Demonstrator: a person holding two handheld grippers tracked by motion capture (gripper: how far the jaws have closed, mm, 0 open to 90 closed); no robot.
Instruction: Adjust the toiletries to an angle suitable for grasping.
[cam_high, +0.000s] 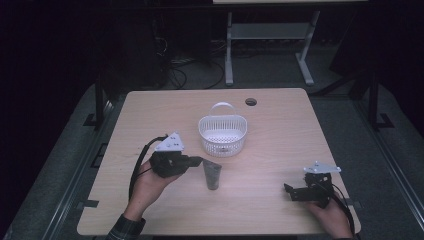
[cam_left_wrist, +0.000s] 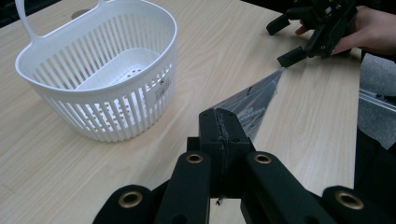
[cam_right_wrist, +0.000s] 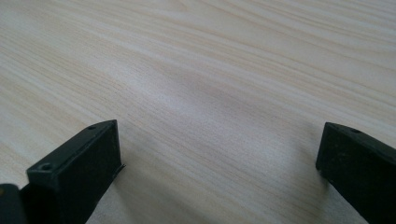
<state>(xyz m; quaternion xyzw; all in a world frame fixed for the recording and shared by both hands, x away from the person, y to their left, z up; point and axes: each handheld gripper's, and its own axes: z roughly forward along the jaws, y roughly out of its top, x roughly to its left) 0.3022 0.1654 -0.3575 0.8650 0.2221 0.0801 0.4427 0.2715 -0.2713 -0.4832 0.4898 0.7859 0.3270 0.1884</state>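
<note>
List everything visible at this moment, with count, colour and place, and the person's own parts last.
basket: one, white slotted plastic with a handle, empty, at the table's middle.
tube: one, dark grey, lying just in front of the basket, its flat crimped end between the left gripper's fingers.
table: one, light wood, with a round cable hole near its far edge.
desk frame: one, light grey, on the floor beyond the table.
left gripper: one, black, shut on the tube, left of centre.
right gripper: one, black, fingers apart, low over the table's near right.
hands: two, at the near edge.
</note>
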